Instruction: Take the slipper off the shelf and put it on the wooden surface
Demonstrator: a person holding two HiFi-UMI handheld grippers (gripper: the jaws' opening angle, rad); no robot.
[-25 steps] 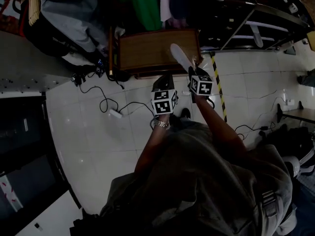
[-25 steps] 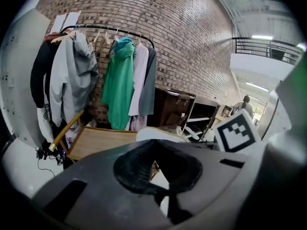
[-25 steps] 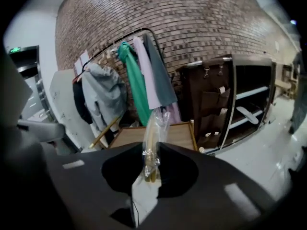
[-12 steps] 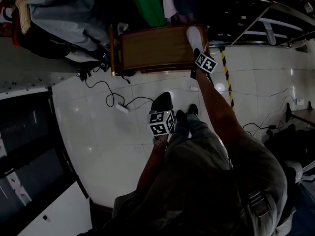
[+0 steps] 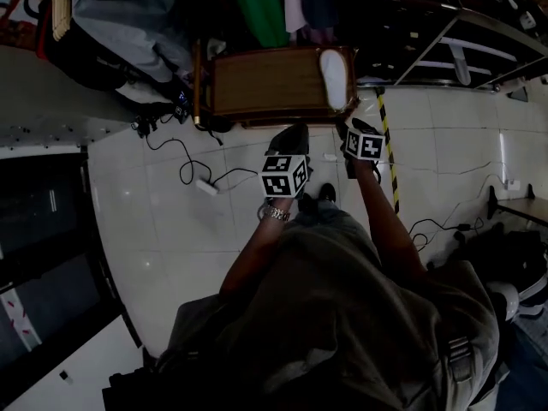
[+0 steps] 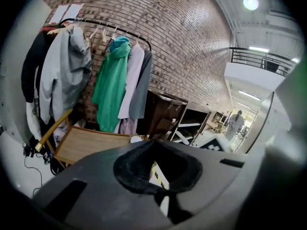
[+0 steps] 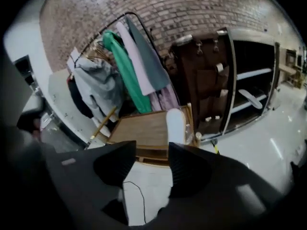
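Note:
The white slipper (image 5: 334, 77) lies flat on the right end of the wooden surface (image 5: 265, 82). My right gripper (image 5: 351, 127) hangs just short of it over the tiled floor; its jaws are opening and nothing is between them. In the right gripper view the slipper (image 7: 175, 126) rests on the wood (image 7: 139, 128) beyond the parted jaws of that gripper (image 7: 152, 152). My left gripper (image 5: 295, 137) is held over the floor in front of the wooden surface, its jaws meeting at the tips (image 6: 153, 143) and empty.
A dark shelf unit (image 5: 462, 45) stands to the right with another white slipper (image 7: 252, 97) on it. Clothes hang on a rack (image 6: 110, 75) behind the wood. Cables and a power strip (image 5: 205, 187) lie on the floor, with yellow-black tape (image 5: 385, 144) at the right.
The right gripper carried the slipper onto the wooden surface, let it go and drew back toward me. The left gripper shifted slightly forward.

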